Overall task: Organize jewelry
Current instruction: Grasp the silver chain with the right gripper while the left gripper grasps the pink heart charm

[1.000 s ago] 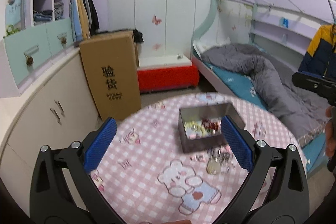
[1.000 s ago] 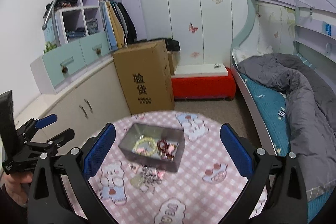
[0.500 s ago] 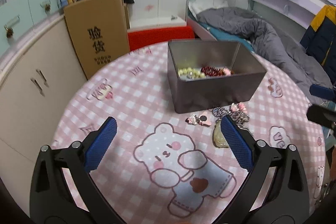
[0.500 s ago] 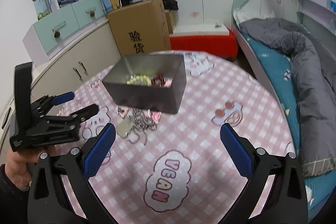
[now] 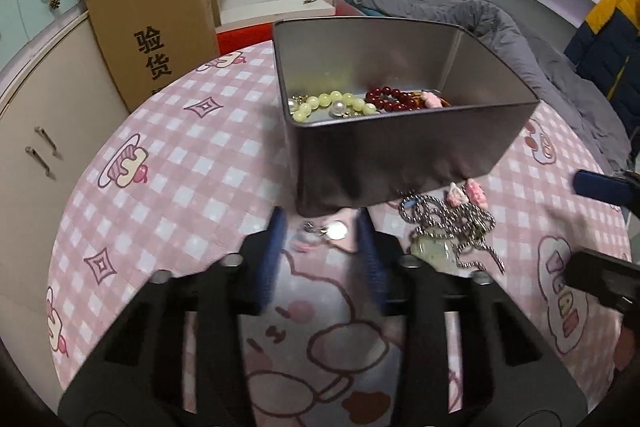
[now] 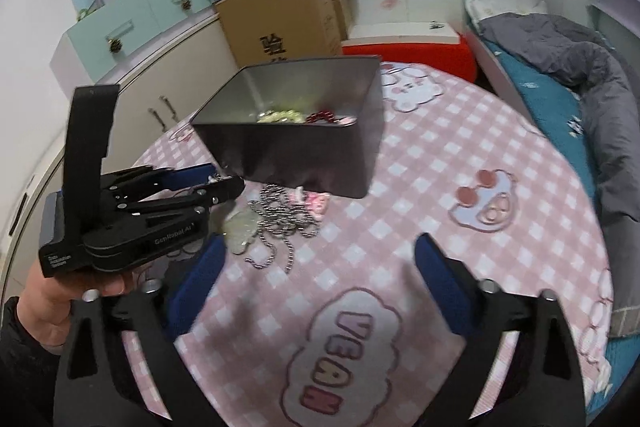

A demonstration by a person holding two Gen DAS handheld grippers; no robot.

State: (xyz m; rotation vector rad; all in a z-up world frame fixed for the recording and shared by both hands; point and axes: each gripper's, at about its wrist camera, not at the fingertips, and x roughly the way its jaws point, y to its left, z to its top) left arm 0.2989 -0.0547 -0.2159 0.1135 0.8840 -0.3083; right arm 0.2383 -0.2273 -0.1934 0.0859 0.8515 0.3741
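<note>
Grey metal forms the open tin [image 5: 400, 155] standing near the middle of the round table [image 5: 168, 163] with its pink checked cloth; yellow-green beads [image 5: 320, 105] and dark red beads [image 5: 390, 98] already lie inside it. The loose pieces wait on the cloth just in front of the tin's near wall: a small pink charm with a silver disc [image 5: 330, 233] at the tin's near corner, a ball chain [image 5: 448, 223] heaped over a pale pendant, and two little pink pieces [image 5: 466, 191] beside it. The left gripper [image 5: 320, 255] is the nearer one, and its jaws have just been closing; the blue pads now stand narrow on either side of the pink charm, though blur hides whether they press on it yet. The charm lies straight ahead of those fingertips, almost against the tin, so the lift probably has to clear the wall before moving over the rim. The right gripper [image 6: 320, 267] hangs spread wide over bare cloth, having just narrowed slightly with nothing between its jaws, the chain [image 6: 280, 227] ahead to its left. Open cloth lies on its right.
</note>
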